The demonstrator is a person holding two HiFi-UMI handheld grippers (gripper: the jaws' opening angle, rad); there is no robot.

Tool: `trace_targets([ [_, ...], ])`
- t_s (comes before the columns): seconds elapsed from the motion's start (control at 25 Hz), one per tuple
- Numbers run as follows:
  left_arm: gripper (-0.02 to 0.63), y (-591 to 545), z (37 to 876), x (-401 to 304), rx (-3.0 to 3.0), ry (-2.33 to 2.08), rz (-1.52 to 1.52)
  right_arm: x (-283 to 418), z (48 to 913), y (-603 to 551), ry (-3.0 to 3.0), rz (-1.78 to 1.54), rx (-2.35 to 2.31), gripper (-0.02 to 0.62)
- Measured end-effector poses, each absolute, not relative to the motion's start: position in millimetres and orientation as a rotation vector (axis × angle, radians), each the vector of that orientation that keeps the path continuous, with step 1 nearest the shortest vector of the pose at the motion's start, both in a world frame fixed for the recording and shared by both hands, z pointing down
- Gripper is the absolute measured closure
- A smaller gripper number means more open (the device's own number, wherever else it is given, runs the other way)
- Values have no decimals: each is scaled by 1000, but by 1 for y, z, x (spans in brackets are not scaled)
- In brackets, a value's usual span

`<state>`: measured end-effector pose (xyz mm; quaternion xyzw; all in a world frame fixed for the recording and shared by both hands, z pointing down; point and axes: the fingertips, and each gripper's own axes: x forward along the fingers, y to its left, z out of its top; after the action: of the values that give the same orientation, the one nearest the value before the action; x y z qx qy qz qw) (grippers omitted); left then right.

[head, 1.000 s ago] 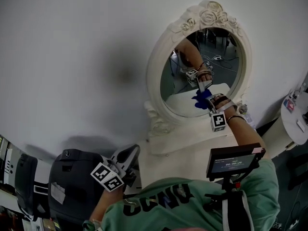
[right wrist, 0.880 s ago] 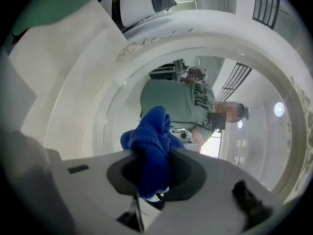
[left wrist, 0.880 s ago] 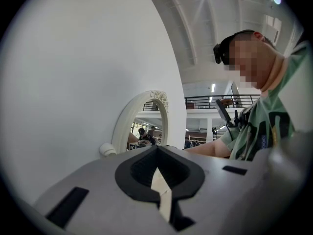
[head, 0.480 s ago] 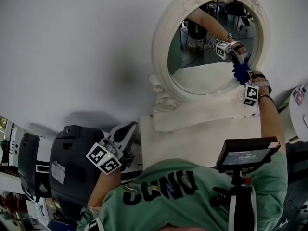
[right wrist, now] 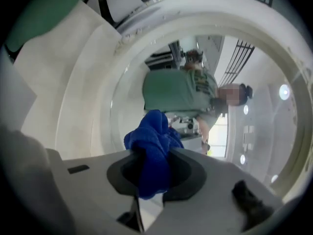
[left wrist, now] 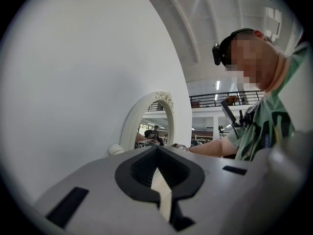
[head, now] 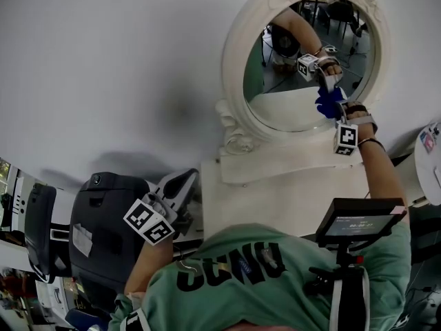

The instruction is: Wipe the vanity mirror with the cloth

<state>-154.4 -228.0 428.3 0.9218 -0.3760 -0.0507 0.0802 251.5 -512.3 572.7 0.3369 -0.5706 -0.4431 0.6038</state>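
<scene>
The vanity mirror, an oval glass in a white ornate frame, stands against the wall on a white tabletop. My right gripper is shut on a bunched blue cloth and holds it against the lower right of the glass. In the right gripper view the cloth bulges out between the jaws of my right gripper, close to the glass, with the mirror frame curving around it. My left gripper hangs low at the left, away from the mirror. It is shut and holds nothing.
A black case-like object sits on the floor at the lower left, under the left gripper. The white tabletop lies in front of the mirror. A small screen on a mount sticks out by my chest at the right.
The right gripper carried the cloth from the lower middle of the glass to its right side, then slightly back left. The left gripper has stayed where it was.
</scene>
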Motion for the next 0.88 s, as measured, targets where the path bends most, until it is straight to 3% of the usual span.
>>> trace_targets([
  [0.2,600,-224,425,-152,2756,-1121,-160,103,595,-472,-1559,-1230,594,522],
  [0.4,600,-219,422,-152,2757,-1136,-149,16,618,-463,-1670,-1290,521,522],
  [0.88,600,-217,423,-152,2746,-1149,-153,12,629,-478,-1641,-1332,514,522],
])
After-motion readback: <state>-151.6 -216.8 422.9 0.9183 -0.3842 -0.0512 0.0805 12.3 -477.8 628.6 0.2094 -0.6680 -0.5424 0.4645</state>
